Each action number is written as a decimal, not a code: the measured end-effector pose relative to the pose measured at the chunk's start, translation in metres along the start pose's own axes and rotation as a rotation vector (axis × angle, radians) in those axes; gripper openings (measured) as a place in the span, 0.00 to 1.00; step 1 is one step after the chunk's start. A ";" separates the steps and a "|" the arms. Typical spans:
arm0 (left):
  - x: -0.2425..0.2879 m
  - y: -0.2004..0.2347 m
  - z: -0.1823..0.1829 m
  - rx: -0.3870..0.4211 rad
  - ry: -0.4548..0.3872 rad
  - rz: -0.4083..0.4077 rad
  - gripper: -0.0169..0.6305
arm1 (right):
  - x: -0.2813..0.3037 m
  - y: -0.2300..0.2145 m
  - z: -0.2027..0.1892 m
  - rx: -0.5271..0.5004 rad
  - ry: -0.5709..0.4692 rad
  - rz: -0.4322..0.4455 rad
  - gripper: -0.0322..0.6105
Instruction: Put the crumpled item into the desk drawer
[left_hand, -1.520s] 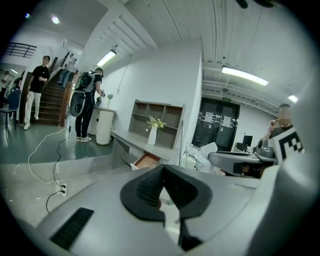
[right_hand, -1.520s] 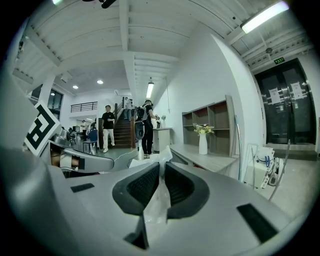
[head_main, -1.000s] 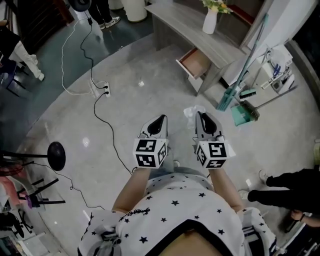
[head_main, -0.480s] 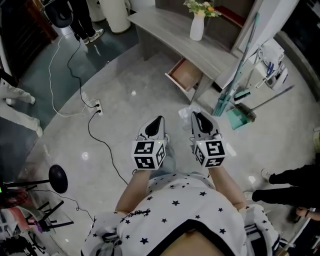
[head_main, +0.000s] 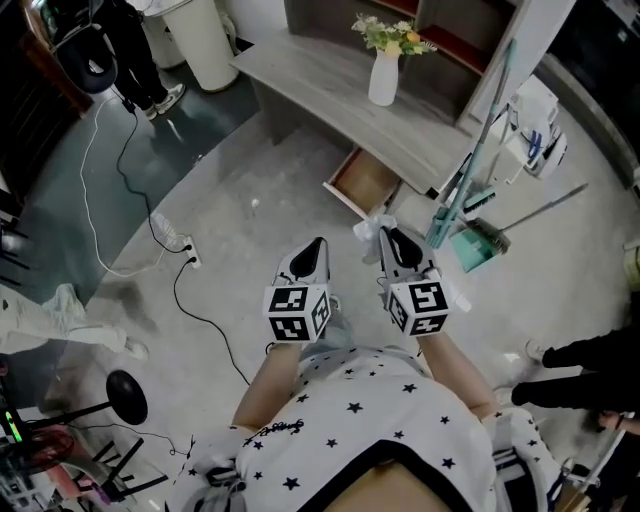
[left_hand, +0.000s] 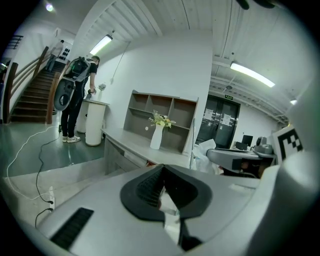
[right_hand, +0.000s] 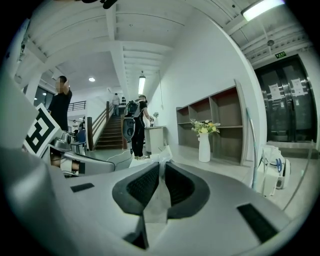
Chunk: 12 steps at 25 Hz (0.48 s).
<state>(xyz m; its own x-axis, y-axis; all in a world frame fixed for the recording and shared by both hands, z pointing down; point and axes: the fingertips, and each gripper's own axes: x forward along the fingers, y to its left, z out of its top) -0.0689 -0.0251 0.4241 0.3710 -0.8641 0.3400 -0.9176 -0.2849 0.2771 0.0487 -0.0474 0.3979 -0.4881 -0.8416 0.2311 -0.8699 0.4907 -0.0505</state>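
Observation:
In the head view my right gripper (head_main: 386, 233) is shut on a crumpled white paper item (head_main: 369, 226) that sticks out past its tip. The right gripper view shows the paper (right_hand: 158, 195) pinched between the dark pads of the right gripper (right_hand: 161, 167). My left gripper (head_main: 317, 244) is held level beside it, shut with nothing in it; its pads (left_hand: 150, 186) meet at the tip. The open wooden desk drawer (head_main: 362, 182) lies on the floor side of the grey desk (head_main: 320, 70), just ahead of the right gripper and apart from it.
A white vase with flowers (head_main: 384, 75) stands on the desk. A green broom and dustpan (head_main: 470, 238) lean right of the drawer. A power strip with cables (head_main: 168, 234) lies on the floor to the left. A person's legs (head_main: 575, 365) are at the right.
The desk and open drawer have drawn nearer and moved left in the head view. Both grippers keep the same pose, the right one still shut on the paper.

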 end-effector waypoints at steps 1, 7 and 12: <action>0.008 0.005 0.005 0.001 0.002 -0.004 0.04 | 0.009 -0.003 0.003 0.000 0.001 -0.006 0.10; 0.051 0.038 0.028 0.003 0.018 -0.026 0.05 | 0.064 -0.017 0.012 0.007 0.011 -0.037 0.10; 0.085 0.062 0.042 0.012 0.040 -0.056 0.05 | 0.106 -0.029 0.014 0.022 0.024 -0.069 0.10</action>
<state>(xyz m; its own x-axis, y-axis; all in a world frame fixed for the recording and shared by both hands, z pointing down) -0.1004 -0.1337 0.4329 0.4270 -0.8297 0.3596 -0.8968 -0.3374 0.2863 0.0209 -0.1537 0.4104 -0.4250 -0.8678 0.2576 -0.9030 0.4261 -0.0547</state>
